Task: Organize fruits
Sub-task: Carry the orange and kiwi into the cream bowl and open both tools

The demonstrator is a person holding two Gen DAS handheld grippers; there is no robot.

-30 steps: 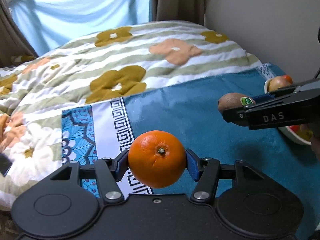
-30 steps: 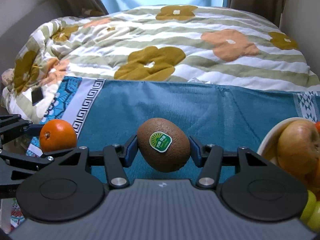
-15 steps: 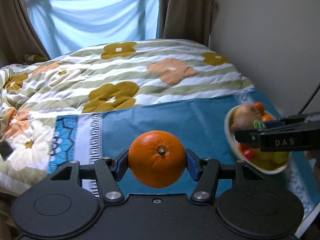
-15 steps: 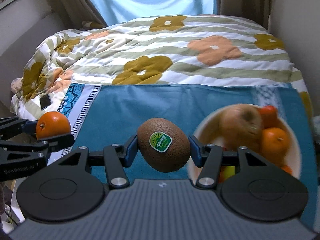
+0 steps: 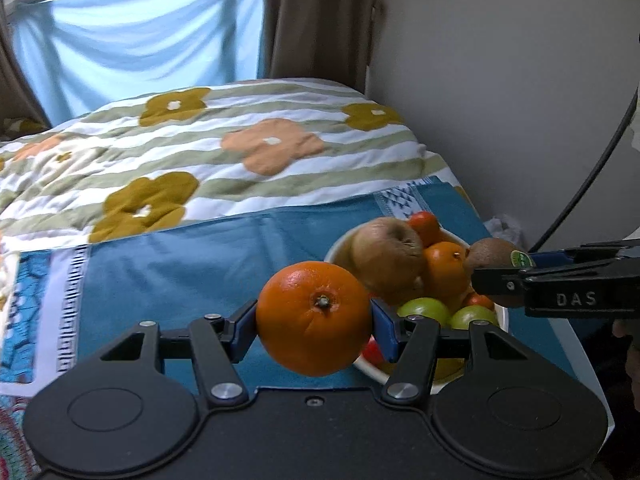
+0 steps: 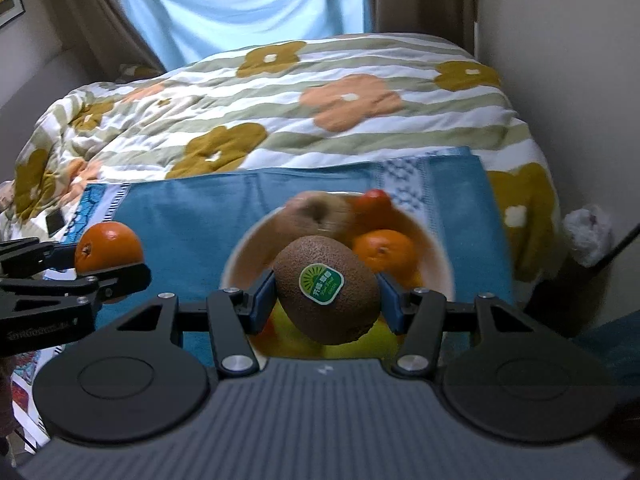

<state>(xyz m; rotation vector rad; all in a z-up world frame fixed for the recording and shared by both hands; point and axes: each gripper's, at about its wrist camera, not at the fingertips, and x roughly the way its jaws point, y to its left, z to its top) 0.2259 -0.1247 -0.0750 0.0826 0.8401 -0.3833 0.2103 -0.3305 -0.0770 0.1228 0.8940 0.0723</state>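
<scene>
Bowl: a white bowl (image 5: 340, 246) sits on a blue cloth (image 5: 192, 264) at the foot of the bed (image 5: 240, 148), close to the wall.
Bowl contents: a large brownish apple (image 5: 386, 258), a small orange fruit (image 5: 444, 268) beside it, a red-orange fruit (image 5: 424, 224) at the far rim, two green fruits (image 5: 426, 308) near the front, and a bit of red lower down.
Left tool: the left tool (image 5: 314, 320) grips an orange (image 5: 314, 316) between its blue pads, stem end facing the camera; its fingers are spread only as wide as the fruit.
Left tool pose: held level above the cloth, just left of the bowl's near edge, with the orange off the surface.
Right tool: the right tool (image 6: 328, 296) is clamped on a kiwi (image 6: 326, 288) bearing a green sticker (image 6: 322, 283).
Right tool pose: held over the bowl, with the kiwi above the fruit inside; whether it touches them cannot be told.
Relation: the two tools are side by side, apart.
</scene>
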